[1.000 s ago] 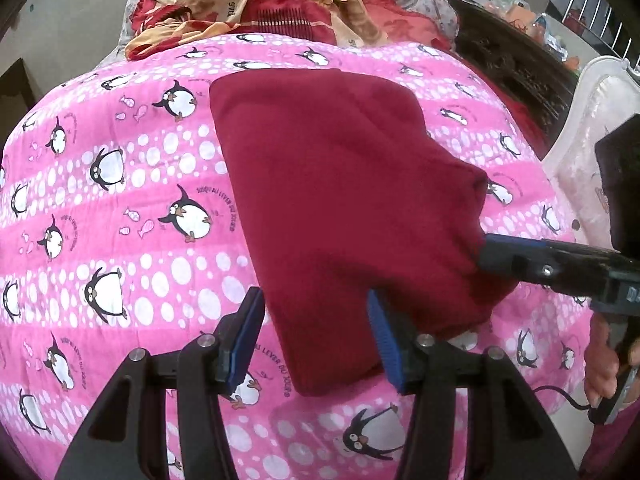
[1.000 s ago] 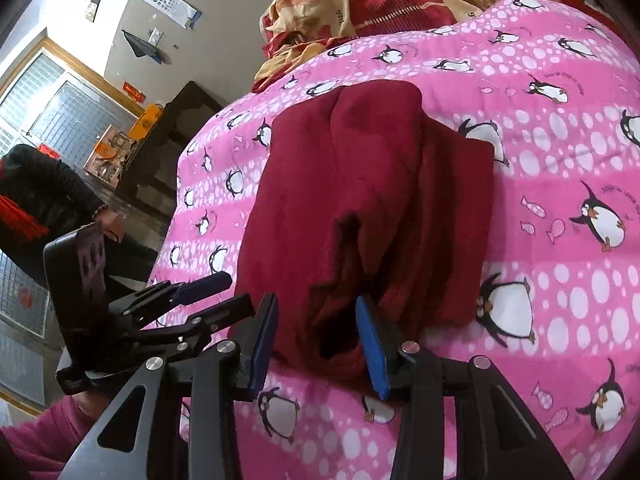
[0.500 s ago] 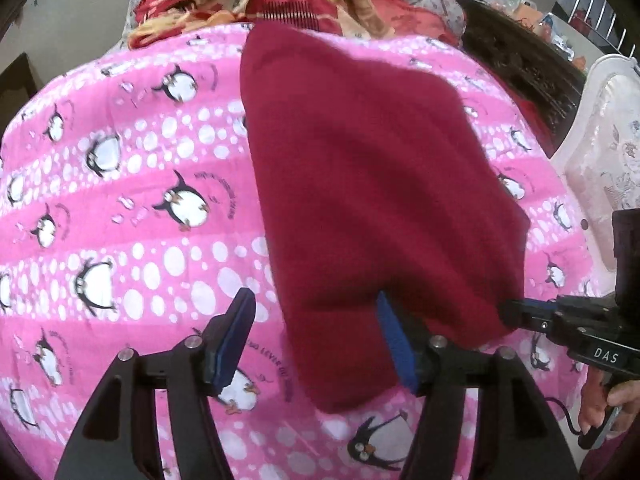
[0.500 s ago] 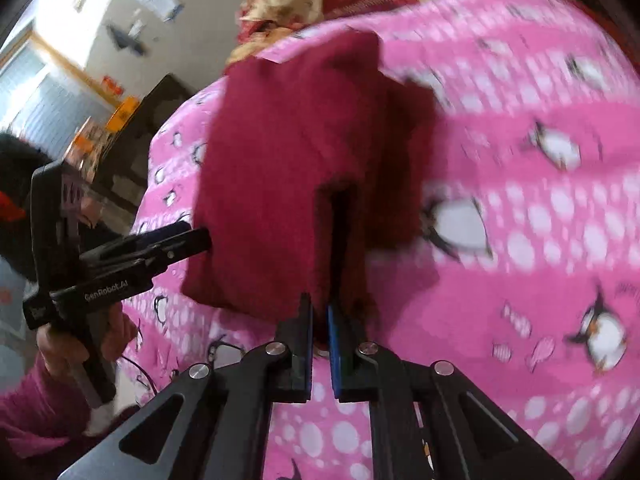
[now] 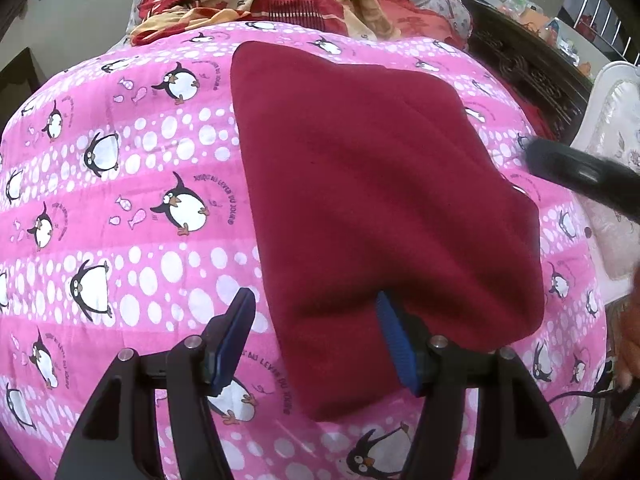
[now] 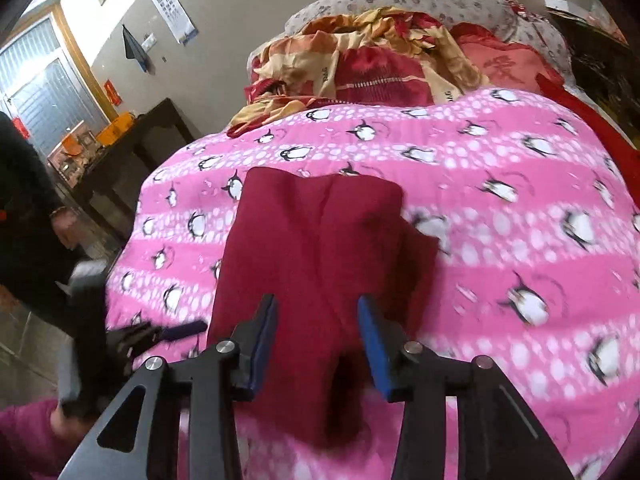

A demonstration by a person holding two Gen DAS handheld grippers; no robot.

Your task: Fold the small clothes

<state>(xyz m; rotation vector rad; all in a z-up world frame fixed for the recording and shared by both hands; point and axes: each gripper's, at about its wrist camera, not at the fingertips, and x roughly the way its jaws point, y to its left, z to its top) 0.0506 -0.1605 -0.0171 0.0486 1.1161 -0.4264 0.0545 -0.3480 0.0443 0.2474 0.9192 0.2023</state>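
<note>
Folded dark red garment [image 5: 372, 200] lying flat on the pink penguin-print bedspread [image 5: 120, 208], roughly in the middle of it, near edge toward both cameras. Left tool [image 5: 316, 340] spread wide at the garment's near left corner: left blue pad [image 5: 234, 340] over bare bedspread beside the cloth, right blue pad [image 5: 394, 344] at the garment's near hem, whether touching it cannot be told, nothing clamped between the two. Right tool [image 6: 316, 340] likewise wide open over the garment's [image 6: 316, 240] near edge, cloth visible in the gap between the pads, nothing pinched. Same right tool blurred at the garment's right side in the left wrist view [image 5: 580, 176]; left tool and the hand [image 6: 60, 420] holding it blurred off the garment's left side in the right wrist view. Beyond the garment's far edge, a crumpled red and orange quilt [image 6: 360, 64] heaped against a floral pillow [image 6: 420, 0].
</note>
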